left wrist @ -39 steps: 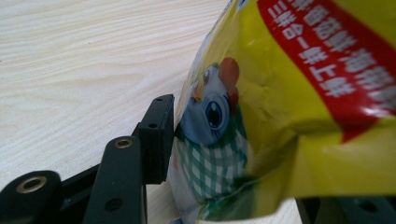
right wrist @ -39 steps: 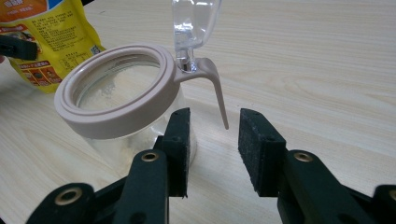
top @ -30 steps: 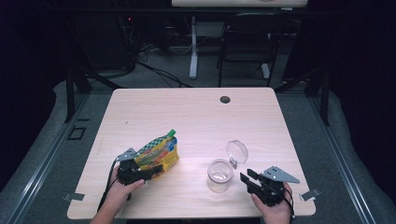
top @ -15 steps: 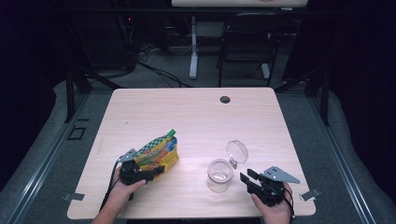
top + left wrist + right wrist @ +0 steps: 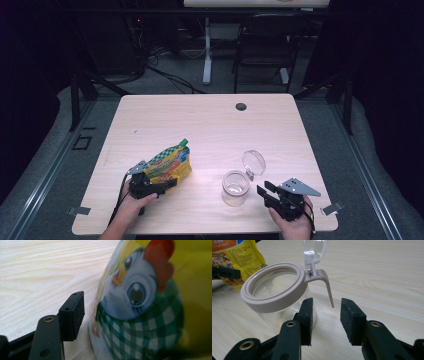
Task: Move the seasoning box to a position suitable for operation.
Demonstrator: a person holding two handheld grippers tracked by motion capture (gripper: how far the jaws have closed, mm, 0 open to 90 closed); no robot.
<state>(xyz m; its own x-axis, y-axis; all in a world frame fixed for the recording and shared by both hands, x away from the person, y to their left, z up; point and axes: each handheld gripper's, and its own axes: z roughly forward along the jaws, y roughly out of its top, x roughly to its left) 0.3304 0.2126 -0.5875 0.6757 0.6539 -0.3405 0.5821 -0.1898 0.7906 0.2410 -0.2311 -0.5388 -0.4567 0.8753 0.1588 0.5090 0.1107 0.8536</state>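
The left gripper clamps the snack pouch, probably for pouring, while the right gripper waits with jaws apart beside the open jar.

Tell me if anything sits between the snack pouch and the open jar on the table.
Nothing visible does. In the high view, bare table lies between the snack pouch at the left gripper and the open jar, whose lid is flipped back.
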